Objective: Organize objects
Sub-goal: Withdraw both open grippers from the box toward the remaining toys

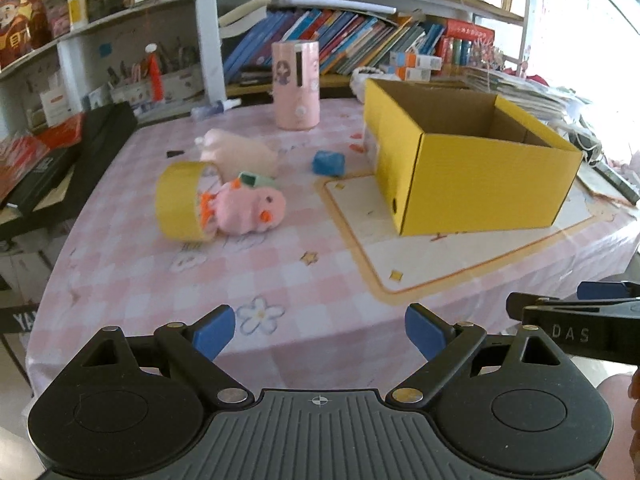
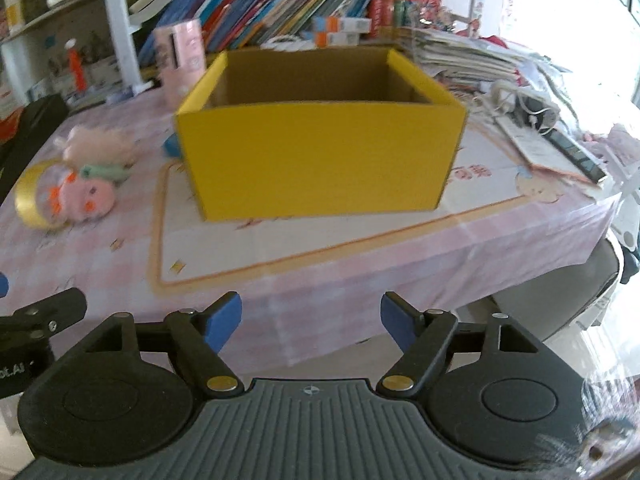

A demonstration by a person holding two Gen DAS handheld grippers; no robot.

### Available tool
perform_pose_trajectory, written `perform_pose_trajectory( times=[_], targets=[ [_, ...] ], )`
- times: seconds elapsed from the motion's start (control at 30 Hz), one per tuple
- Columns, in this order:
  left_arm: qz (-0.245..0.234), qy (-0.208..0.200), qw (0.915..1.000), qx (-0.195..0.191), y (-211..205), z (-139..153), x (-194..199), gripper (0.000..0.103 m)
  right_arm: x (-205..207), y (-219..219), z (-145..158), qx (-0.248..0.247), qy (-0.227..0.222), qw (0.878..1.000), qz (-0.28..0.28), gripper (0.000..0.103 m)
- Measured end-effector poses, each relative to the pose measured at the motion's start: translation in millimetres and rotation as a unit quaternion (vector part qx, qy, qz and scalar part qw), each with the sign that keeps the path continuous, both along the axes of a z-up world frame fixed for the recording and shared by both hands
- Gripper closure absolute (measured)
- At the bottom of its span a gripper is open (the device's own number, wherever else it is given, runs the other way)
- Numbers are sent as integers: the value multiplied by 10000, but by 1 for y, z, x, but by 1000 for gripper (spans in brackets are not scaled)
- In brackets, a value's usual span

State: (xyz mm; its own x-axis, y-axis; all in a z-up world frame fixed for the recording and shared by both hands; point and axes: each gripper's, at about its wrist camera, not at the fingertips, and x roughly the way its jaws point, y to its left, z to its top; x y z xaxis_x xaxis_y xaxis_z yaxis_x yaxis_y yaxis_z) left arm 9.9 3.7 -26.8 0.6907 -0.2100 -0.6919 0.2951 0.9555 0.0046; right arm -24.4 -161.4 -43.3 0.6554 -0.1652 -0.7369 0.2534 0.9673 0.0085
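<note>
On the pink checked tablecloth (image 1: 320, 280), yellow open-topped box (image 1: 480, 184), empty, both tongs spread wide, holding nothing.

Bare pink checked tablecloth (image 1: 280, 280) in front: free approach. Open yellow cardboard box (image 2: 320, 160) blocks centre-right; yellow tape roll (image 1: 176, 208) w/ pink plush toy (image 1: 252, 208) crowd left.

The box (image 1: 472, 184) is matt yellow cardboard outside, raw brown inside. A glossy, smooth plastic cloth (image 1: 280, 272) covers the worktop and catches the light. The pink toy (image 1: 252, 210) and the pale one (image 1: 240, 152) behind it are fuzzy plush. The tape roll (image 1: 176, 204) has a shiny yellow surface. The left gripper (image 1: 320, 334) is matt black plastic with ribbed housing, metal pins and blue pads.
</note>
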Motion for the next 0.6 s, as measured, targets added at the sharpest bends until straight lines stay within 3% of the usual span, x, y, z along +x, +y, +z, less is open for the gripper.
perform_pose_trajectory(
  times=[0.6],
  targets=[
    [513,-146,9986,61,52,10,-17,9,-6,56,6,49,-73,9977,665,18]
  ],
)
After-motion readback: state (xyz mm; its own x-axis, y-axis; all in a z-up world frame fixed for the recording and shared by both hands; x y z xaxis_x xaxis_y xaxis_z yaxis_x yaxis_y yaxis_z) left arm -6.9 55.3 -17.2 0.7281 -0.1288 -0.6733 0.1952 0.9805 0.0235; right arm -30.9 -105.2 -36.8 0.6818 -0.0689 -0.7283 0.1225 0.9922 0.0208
